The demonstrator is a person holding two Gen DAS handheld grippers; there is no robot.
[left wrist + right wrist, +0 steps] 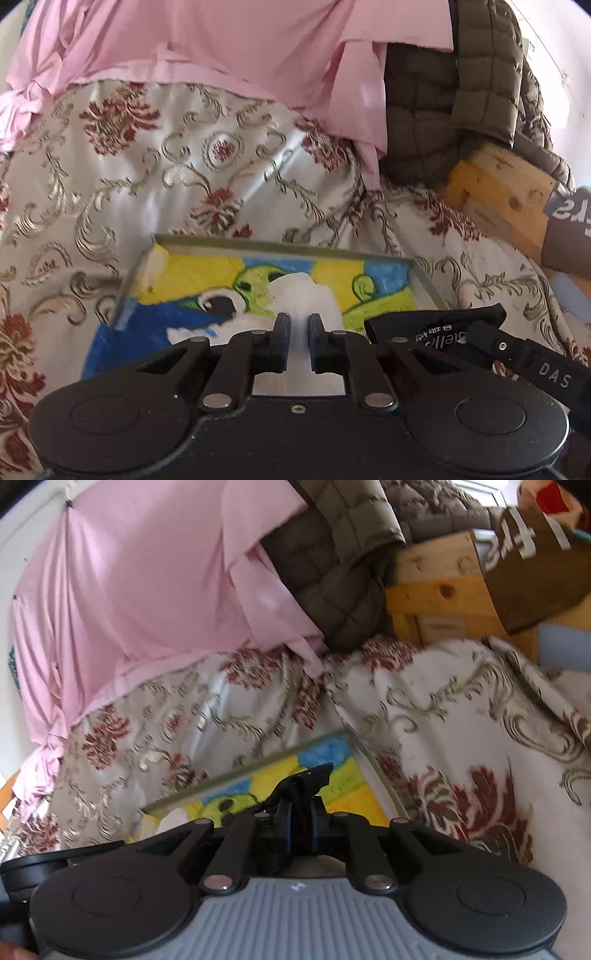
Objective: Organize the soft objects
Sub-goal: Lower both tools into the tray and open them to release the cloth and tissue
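Observation:
My left gripper (pixel 299 318) is shut on a white soft piece (pixel 300 290) that sticks up between its blue pads. It hangs low over a flat picture panel (pixel 207 275) painted in yellow, blue and green, which lies on a floral bedspread (pixel 147 177). My right gripper (pixel 300 805) is shut on a small black soft item (pixel 308 775) and sits just to the right of the left one, over the same panel (pixel 343 779). The black item (pixel 432 325) with white lettering also shows in the left wrist view.
A pink cloth (pixel 221 44) hangs behind the bedspread. An olive quilted jacket (pixel 443 96) is draped over a wooden frame (pixel 498 192) at the right. A brown cardboard box (pixel 535 572) with white letters stands further right.

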